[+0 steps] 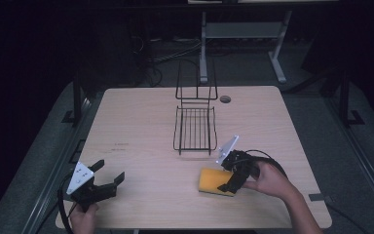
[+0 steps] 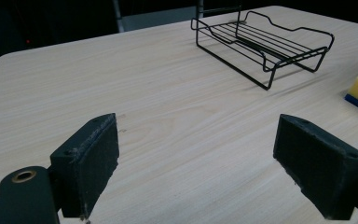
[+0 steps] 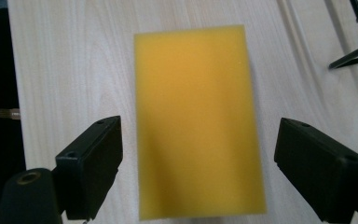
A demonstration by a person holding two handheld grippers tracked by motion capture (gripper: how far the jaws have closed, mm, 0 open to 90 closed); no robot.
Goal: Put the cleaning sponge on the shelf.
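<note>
**Materials and finishes**

Counter (image 1: 141,126): pale wood-grain laminate, smooth, matt with a faint sheen.
Sponge (image 3: 198,121): yellow foam, soft, matt, finely porous; a dark blue layer shows beneath it in the left gripper view.
Wire rack (image 1: 195,127): thin black-coated metal rod, slightly glossy.
Gripper fingers (image 2: 93,163): black matt plastic, grainy pad faces, scuffed edges.

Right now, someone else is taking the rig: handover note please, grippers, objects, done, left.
Right gripper: open, jaws on either side of the yellow sponge, not closed on it.
Left gripper: open, over bare table at the near left, holding nothing.
Sponge lies flat on the table, near right, apart from the black wire rack at table centre. Rack holds nothing.
Done: right gripper lined up over the sponge.
Left: close on the sponge and lift; probably move it to the rack.
</note>
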